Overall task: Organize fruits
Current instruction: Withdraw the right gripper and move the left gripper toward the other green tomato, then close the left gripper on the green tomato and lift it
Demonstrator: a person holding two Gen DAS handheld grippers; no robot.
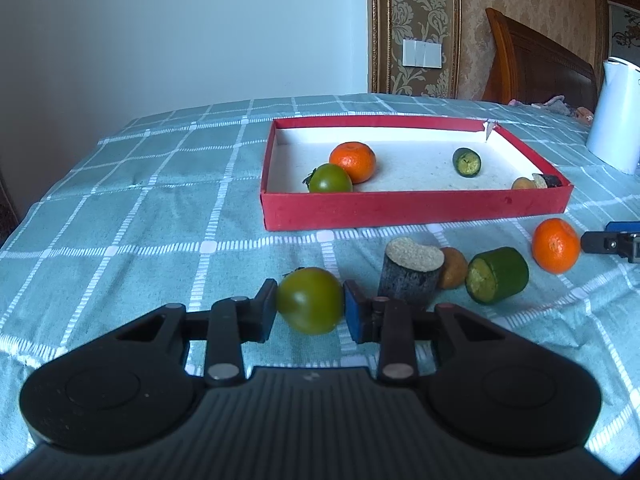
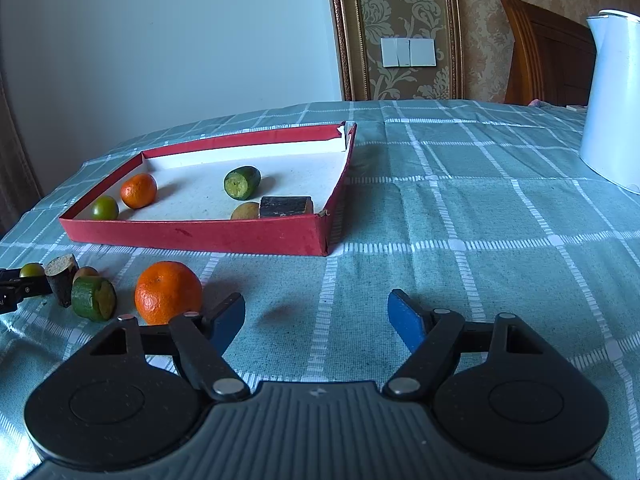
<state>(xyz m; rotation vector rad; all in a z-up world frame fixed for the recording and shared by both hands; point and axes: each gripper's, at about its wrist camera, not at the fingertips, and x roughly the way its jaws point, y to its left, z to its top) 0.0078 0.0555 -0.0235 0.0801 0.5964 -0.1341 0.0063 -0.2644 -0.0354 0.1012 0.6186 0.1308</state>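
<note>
My left gripper (image 1: 310,304) is shut on a green tomato (image 1: 309,300) just above the checked cloth. Beside it lie a dark sugarcane piece (image 1: 410,276), a small brown fruit (image 1: 454,268), a cucumber chunk (image 1: 498,275) and an orange mandarin (image 1: 556,245). The red tray (image 1: 412,208) holds a mandarin (image 1: 353,161), a green tomato (image 1: 330,179), a cucumber chunk (image 1: 466,162) and, at its near right corner, a brown fruit (image 1: 522,183) and a dark piece (image 1: 547,180). My right gripper (image 2: 316,316) is open and empty, just right of the loose mandarin (image 2: 168,298).
A white kettle (image 2: 614,96) stands at the right on the table. A wooden headboard (image 1: 536,64) and a papered wall with a switch plate (image 1: 422,53) lie behind. The cloth (image 2: 460,240) right of the tray is bare.
</note>
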